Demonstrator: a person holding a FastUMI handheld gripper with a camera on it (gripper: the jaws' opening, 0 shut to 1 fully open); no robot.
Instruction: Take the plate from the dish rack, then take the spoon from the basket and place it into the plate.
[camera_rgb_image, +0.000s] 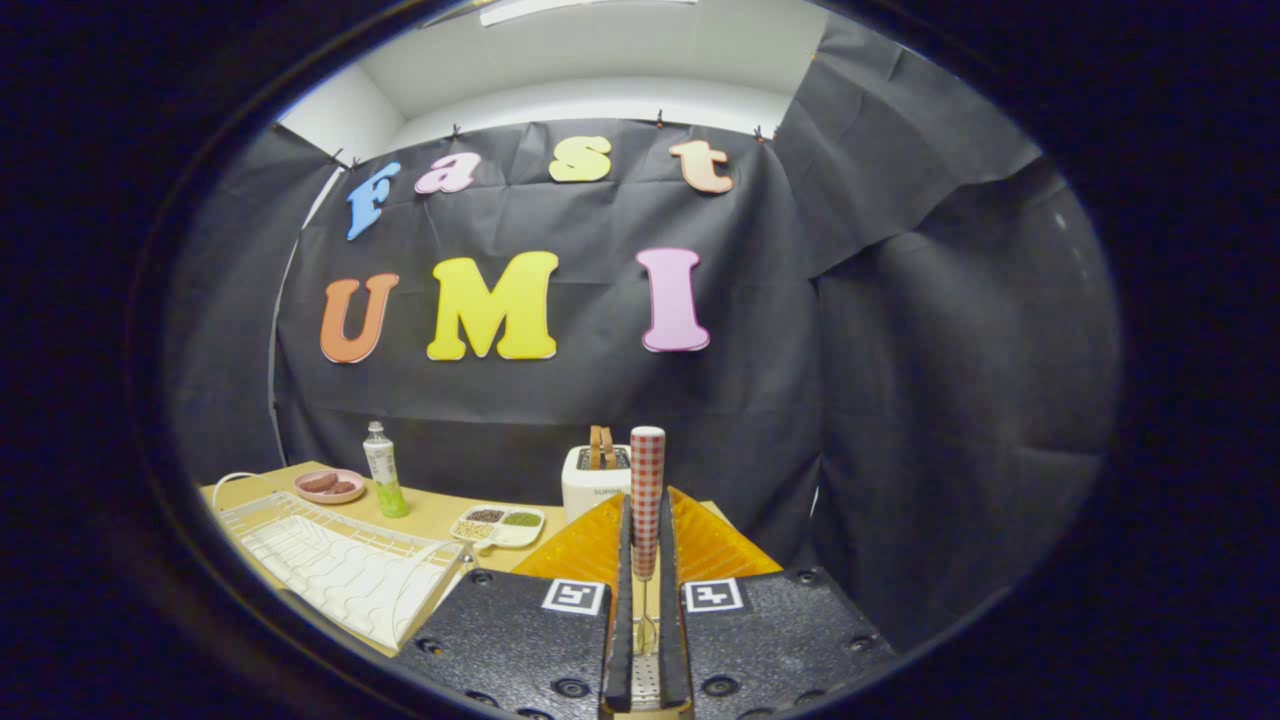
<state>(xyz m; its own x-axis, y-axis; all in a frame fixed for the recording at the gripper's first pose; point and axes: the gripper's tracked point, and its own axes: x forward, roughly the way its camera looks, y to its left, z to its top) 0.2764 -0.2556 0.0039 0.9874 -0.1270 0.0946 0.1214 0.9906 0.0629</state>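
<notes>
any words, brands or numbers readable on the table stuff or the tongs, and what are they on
On the toaster: faint print on the front, too blurred to read.
On the bottle: a label, too small to read.
On the tongs, shut on the spoon: two square black-and-white markers, patterns only, no words.

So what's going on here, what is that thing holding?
A person's hand-held tongs are shut on a spoon with a red-checked handle, held upright between the fingers. Beyond them on the wooden table stand a white toaster, a small divided tray, a green bottle and a pink plate of food. The white dish rack lies beside the tongs.
</notes>
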